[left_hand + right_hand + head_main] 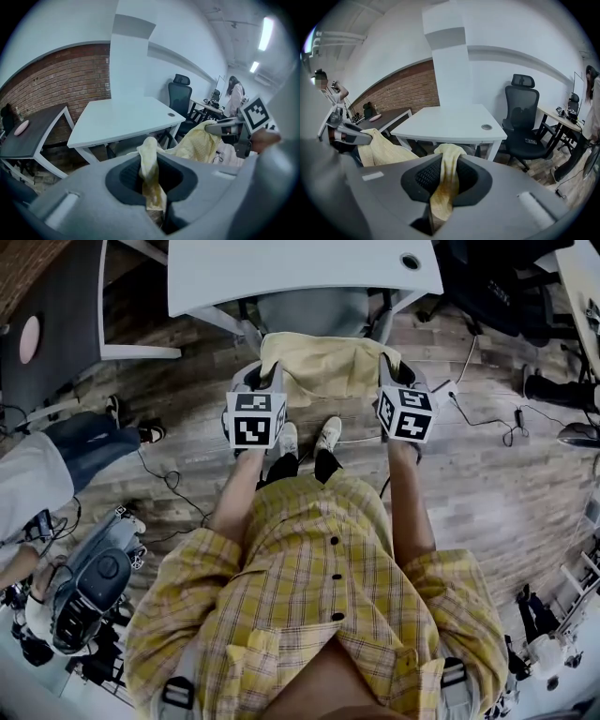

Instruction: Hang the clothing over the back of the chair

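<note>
Under the white desk (300, 268) sits the grey chair (314, 313), its back toward the person. The yellow clothing (323, 367) is held spread over that back, likely so it drapes evenly. The left gripper (270, 379) and right gripper (386, 369) each have jaws clamped nearly closed on a top corner.

The clothing (323, 367) is pale yellow, desk (281, 273) white, shirt (309, 587) yellow plaid.

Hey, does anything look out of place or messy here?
Nothing spilled or damaged. The yellow garment is stretched between the left gripper and right gripper by the chair. Only a loose cable trails over the floor.
</note>
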### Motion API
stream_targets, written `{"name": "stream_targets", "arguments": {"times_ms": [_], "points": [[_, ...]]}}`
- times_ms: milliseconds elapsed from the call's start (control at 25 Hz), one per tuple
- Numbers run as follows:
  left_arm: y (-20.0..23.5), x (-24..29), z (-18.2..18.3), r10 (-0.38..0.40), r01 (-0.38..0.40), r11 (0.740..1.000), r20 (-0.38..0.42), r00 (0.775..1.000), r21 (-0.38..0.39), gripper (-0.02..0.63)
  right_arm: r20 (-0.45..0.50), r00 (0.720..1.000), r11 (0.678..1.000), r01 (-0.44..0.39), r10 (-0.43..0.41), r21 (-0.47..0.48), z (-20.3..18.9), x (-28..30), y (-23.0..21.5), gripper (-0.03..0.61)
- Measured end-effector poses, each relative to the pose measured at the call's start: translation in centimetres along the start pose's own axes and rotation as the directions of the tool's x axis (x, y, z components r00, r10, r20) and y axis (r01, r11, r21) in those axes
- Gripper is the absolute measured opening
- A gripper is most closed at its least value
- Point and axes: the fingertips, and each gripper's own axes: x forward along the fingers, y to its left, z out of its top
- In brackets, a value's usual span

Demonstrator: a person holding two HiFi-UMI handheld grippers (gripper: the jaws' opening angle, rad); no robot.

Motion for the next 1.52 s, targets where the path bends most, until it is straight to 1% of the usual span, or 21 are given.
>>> {"name": "stream_targets", "arguments": {"times_ms": [320, 560, 920, 1160, 1520], "points": [[1.2, 2.6, -0.2, 0.014, -0.015, 0.999, -0.035, 0.999, -0.030, 0.046, -0.043, 0.999, 1.000, -0.006, 0.006, 0.006, -0.7, 2.8, -0.3, 0.046], [2.0, 4.8, -0.9, 0.021, -0.024, 0.999, -0.074, 0.997, -0.032, 0.048, -0.079, 0.997, 1.000, -0.020, 0.021, 0.014, -1.5, 4.8, -0.3, 0.049], [3.3, 6.7, -2.4, 0.031, -0.038, 0.998, -0.123, 0.992, -0.052, 0.055, -0.128, 0.991, 0.999, -0.044, 0.042, -0.008, -2.3, 7.2, 0.0, 0.048], [4.1, 8.2, -3.8, 0.040, -0.049, 0.997, -0.146, 0.988, -0.057, 0.058, -0.149, 0.989, 1.000, -0.024, 0.023, -0.006, -3.4, 8.5, 0.1, 0.048], [4.2, 10.4, -3.6, 0.042, -0.054, 0.997, -0.174, 0.984, -0.064, 0.058, -0.191, 0.982, 1.000, 0.005, -0.003, 0.010, -4.2, 9.8, -1.3, 0.052]]}}
